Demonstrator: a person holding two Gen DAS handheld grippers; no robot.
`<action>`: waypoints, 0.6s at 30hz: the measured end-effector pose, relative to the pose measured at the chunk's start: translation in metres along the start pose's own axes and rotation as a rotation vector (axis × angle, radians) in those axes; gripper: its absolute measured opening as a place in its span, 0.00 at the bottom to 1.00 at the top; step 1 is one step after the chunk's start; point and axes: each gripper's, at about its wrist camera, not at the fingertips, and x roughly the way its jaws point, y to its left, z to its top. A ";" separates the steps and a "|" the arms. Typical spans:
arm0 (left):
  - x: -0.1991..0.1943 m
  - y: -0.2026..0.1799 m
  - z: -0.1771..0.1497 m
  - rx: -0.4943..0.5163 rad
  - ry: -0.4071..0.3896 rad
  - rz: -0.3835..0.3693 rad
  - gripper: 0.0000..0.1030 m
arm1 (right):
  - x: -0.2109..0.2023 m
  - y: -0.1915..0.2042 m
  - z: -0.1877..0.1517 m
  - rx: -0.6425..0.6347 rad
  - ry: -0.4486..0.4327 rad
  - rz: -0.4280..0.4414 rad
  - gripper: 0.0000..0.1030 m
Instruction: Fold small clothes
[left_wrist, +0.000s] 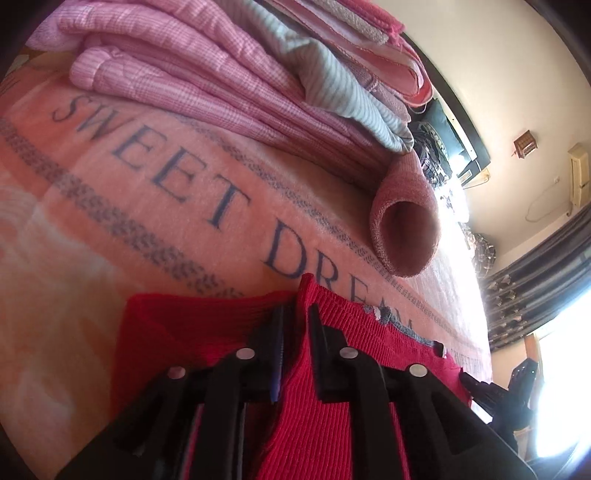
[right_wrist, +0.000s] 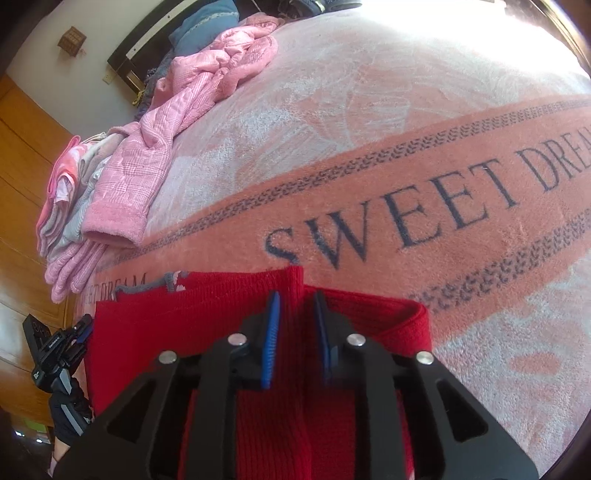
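Left tongs and right tongs each clamped on ribbed red knit garment, over fleecy pink bedspread.

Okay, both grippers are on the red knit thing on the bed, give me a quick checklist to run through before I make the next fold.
1. Left gripper has cloth: ok, a ridge of the red knit garment is pinched between its fingers.
2. Right gripper has cloth: ok, a fold of the same garment stands between its blue pads.
3. Both grips on the same edge: cannot tell, neither view shows the whole garment.
4. Space ahead on the blanket: ok, bare around the lettering.
5. Pink clothes pile out of the way: ok in the right view; in the left view a pink sleeve cuff lies close to the garment.
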 end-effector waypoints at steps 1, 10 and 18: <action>-0.012 -0.001 0.000 -0.002 -0.014 0.008 0.30 | -0.010 0.004 -0.002 -0.018 -0.009 -0.006 0.35; -0.100 -0.039 -0.054 0.185 0.063 0.047 0.42 | -0.095 0.016 -0.070 -0.111 0.123 0.050 0.45; -0.098 -0.052 -0.120 0.233 0.158 -0.005 0.48 | -0.098 -0.001 -0.132 -0.086 0.212 0.110 0.45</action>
